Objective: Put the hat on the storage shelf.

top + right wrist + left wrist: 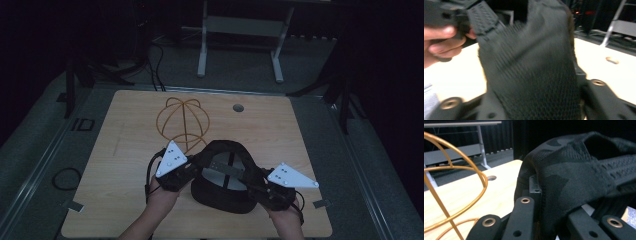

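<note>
Cap [223, 177] held low at 6 o'clock on the tabletop [125, 150], the wire stand [182, 122] just beyond at 11. My left hand-held gripper [192, 167] is clamped on the cap's rim; my right hand-held gripper [260, 186] stands part-open with fabric between its jaws. I judge I should regrip right before lifting, keep the rim spread, then lower it squarely over the stand.

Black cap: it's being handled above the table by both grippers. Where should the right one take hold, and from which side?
On the cap's right rim, coming in from the right, opposite the left gripper. The fabric edge is thin and floppy, and it already lies between the right gripper's jaws, so closing there probably needs no repositioning. The left gripper is shut on the opposite rim, so pinching here likely keeps the opening spread.
</note>
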Demonstrator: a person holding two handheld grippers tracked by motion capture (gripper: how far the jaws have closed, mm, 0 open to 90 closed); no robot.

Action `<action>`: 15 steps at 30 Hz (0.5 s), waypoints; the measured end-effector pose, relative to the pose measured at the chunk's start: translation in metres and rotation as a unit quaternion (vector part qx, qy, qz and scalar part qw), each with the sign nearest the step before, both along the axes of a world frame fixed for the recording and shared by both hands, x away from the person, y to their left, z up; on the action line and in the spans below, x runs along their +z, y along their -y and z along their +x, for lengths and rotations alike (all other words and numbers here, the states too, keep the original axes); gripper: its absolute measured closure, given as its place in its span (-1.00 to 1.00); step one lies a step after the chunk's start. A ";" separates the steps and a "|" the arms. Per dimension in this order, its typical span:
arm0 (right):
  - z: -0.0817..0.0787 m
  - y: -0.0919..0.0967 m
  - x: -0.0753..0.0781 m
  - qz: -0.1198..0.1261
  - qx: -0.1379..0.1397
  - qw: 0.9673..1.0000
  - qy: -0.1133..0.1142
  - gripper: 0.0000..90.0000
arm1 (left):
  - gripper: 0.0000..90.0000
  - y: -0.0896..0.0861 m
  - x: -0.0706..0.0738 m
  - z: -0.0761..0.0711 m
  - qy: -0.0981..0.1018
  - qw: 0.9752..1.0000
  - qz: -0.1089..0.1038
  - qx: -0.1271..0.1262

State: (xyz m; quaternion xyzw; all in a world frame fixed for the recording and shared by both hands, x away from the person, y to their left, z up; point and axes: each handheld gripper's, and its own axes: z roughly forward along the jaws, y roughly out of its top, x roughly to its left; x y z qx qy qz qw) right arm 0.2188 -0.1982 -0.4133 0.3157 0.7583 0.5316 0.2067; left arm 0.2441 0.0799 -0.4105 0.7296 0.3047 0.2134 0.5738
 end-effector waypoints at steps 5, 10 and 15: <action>-0.008 0.008 0.000 -0.012 0.028 1.000 -0.004 -0.11 | 0.96 0.002 0.005 -0.001 0.008 1.000 0.005 -0.003; -0.018 0.021 -0.003 -0.025 0.062 0.997 -0.031 -0.26 | 0.96 0.001 0.012 -0.002 0.016 1.000 0.005 -0.002; -0.031 0.037 -0.007 -0.002 0.091 0.995 -0.036 -0.30 | 0.96 -0.001 0.020 -0.005 0.030 1.000 0.004 0.002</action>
